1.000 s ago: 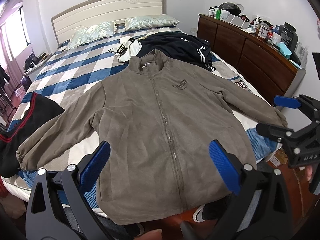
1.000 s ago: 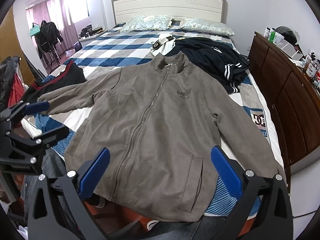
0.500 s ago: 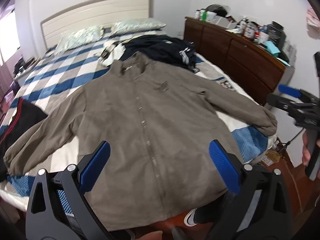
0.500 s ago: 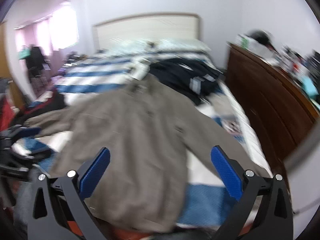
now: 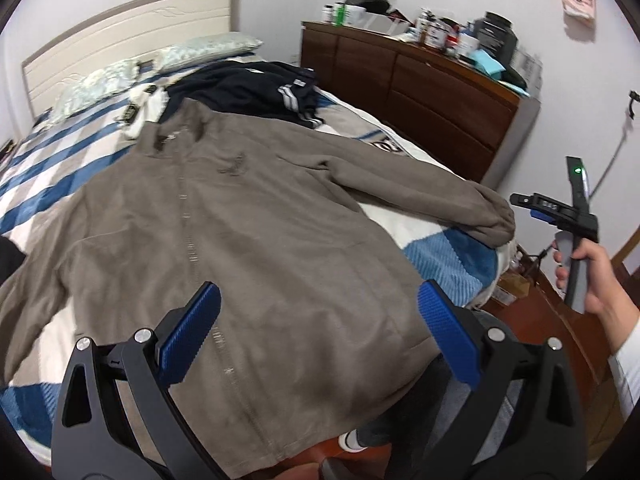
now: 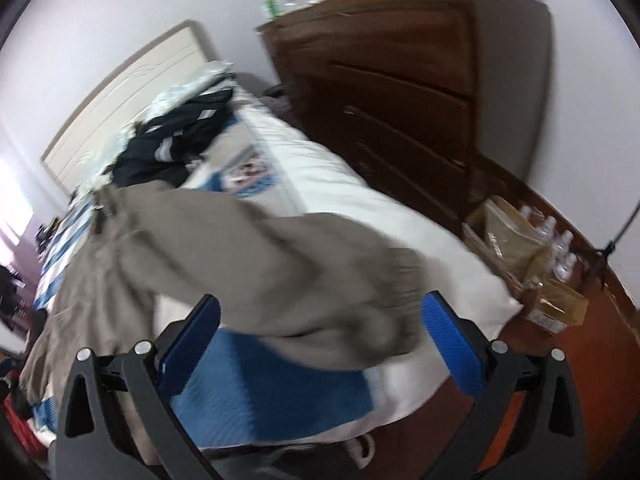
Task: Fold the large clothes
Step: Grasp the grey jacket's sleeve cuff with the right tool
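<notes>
Left wrist view: whole brown jacket [image 5: 248, 248] flat on bed [image 5: 448, 264], left tongs [image 5: 318, 338] spread above hem. Right wrist view, blurred: right tongs [image 6: 320, 338] spread, apparently near jacket's sleeve cuff [image 6: 360, 300].

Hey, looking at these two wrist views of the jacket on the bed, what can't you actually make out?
- Chest print on the grey jacket: left wrist view, too small and smeared to read.
- Sleeve cuff: right wrist view, motion blur.
- Jacket hem: left wrist view, hidden behind the left tool.
- Clutter on the dresser: too small to identify.
- Right tool: left wrist view, seen side-on.
</notes>
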{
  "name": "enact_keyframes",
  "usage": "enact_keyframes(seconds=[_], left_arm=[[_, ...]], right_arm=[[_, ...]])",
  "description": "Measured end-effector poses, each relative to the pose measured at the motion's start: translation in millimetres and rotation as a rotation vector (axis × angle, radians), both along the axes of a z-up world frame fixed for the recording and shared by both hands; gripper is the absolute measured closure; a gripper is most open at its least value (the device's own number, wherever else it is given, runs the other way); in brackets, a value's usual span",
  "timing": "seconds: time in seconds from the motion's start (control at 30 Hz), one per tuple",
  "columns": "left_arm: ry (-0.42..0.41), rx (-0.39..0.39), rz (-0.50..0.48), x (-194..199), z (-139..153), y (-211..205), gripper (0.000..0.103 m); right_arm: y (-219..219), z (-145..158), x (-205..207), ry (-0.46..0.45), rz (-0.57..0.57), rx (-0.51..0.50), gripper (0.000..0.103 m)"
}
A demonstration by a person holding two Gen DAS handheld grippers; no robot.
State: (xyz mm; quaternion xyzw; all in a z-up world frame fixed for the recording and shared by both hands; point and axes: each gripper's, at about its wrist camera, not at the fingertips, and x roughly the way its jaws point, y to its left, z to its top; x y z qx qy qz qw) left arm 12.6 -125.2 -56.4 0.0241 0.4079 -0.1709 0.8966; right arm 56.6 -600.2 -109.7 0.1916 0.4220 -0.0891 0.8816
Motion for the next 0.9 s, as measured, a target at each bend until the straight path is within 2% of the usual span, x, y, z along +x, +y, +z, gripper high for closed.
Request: enact_keyframes(seconds=[0.13,0.3,0.4,0.47,0.53,0.6,0.67,0.7,0.73,0.83,0.9], left_arm=[[0.041,-0.055,-0.067,16.8,-27.5,-31.3,0.006],[0.106,-0.082,-0.177,37.7,-70.4,-79.0,0.006],[0.139,-0.078,-0.23,43.5,-88.9,-98.6,0.006],[0.191,-0.093,-0.247,48.0,-102.2,-106.4,0.006],[0.244,-0.089,-0.248,52.1,-116.0,-109.0,0.006],[0.263,-0.08,-0.25,53.7,-124.8,-110.4,0.006],[0.29,-0.08,-0.252,56.1,-133.4,-110.3,0.006],[0.304,-0.081,-0.25,58.1,-137.2,-109.5,0.006],[0.319,-0.082,-0.245,60.0,-141.3,-107.9,0.006],[0.337,-0.082,-0.25,61.9,-149.0,-106.5,0.006],[0.336,-0.071,-0.265,60.8,-148.8,-106.2,0.006]], right_arm=[[-29.4,-27.5,2.1,-0.009,0.015,0.099,0.004],[-41.9,-48.7,10.2,-0.007,0.026,0.106,0.004],[-42.8,-51.0,17.2,-0.053,0.106,0.206,0.004],[-34.6,-49.4,24.6,-0.046,0.174,0.207,0.007],[-23.6,-49.9,34.1,0.004,0.224,0.177,0.024],[-15.2,-53.2,42.8,0.058,0.239,0.132,0.025],[-15.2,-57.0,47.8,0.084,0.23,0.143,0.028],[-17.6,-59.0,48.8,0.097,0.213,0.154,0.036],[-20.0,-60.2,48.9,0.109,0.196,0.153,0.052],[-28.4,-57.0,45.2,0.105,0.171,0.207,0.075],[-20.8,-48.7,44.3,0.105,0.174,0.185,0.078]])
